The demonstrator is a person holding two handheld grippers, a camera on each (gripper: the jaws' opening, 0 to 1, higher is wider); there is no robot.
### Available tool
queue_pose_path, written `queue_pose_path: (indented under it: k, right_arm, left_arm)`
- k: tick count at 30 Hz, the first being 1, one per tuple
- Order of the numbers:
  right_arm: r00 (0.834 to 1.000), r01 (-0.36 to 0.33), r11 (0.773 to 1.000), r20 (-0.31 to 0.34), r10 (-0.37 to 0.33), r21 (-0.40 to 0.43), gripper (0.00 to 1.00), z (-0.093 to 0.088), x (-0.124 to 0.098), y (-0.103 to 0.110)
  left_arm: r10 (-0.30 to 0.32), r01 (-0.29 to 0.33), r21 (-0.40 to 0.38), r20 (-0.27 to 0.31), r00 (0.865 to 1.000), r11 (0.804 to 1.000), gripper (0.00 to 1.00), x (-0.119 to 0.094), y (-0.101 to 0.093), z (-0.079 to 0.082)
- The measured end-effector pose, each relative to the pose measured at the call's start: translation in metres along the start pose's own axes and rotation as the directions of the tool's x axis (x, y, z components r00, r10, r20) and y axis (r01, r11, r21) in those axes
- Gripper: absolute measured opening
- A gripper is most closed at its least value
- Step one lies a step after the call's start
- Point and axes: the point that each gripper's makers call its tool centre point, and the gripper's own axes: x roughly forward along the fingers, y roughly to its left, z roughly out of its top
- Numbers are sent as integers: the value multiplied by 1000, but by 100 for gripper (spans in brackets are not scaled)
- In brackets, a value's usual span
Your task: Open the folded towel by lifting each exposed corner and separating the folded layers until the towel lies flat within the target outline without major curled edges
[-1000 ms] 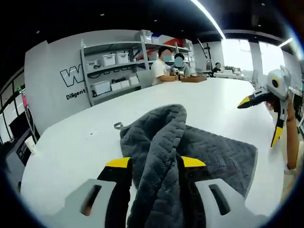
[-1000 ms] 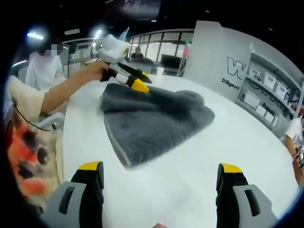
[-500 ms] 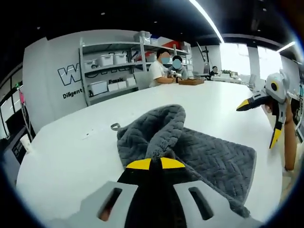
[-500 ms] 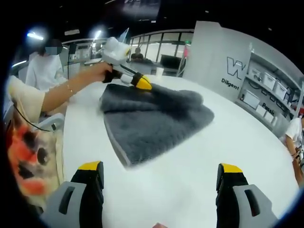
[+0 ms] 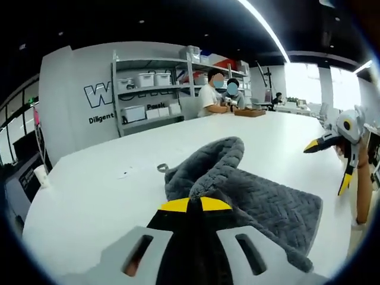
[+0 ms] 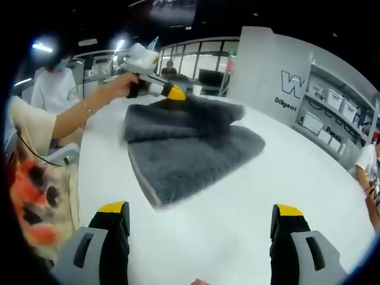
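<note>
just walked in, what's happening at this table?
A person with two handheld grippers is unfolding a grey quilted towel on a white table. The left gripper is shut on a towel corner, raising a fold off the layers below. The right gripper is open over bare table, apart from the towel, which isn't flat yet.

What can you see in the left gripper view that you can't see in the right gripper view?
The left gripper view alone shows the small loop at the towel's far edge, and two people sitting at the far end of the table. The right gripper view alone shows the person's hand and a printed sleeve. Both share the grey towel, the white table, the shelves, the shut left hand-held gripper pinching towel fabric, and the open right hand-held gripper.
</note>
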Motion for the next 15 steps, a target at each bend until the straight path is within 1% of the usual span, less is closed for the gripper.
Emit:
queue_pose_path:
  k: [4, 6, 10, 12, 15]
  right_arm:
    - [1000, 0, 1000, 1, 0, 2, 99, 0, 0, 0]
    - [1000, 0, 1000, -4, 0, 1, 99, -1, 1, 0]
    - [1000, -2, 1000, -6, 2, -1, 99, -1, 1, 1]
    - [1000, -2, 1000, -5, 2, -1, 99, -1, 1, 1]
    - [1000, -2, 1000, -7, 2, 2, 99, -1, 2, 0]
  left_arm:
    - [33, -33, 13, 2, 999, 999, 4, -10, 14, 5]
    - [66, -66, 30, -1, 998, 997, 4, -15, 25, 5]
    - [95, -95, 19, -5, 995, 995, 4, -24, 41, 3]
    - [121, -121, 16, -11, 993, 992, 4, -29, 52, 0]
    - [141, -141, 1, -13, 990, 990, 4, -35, 63, -4]
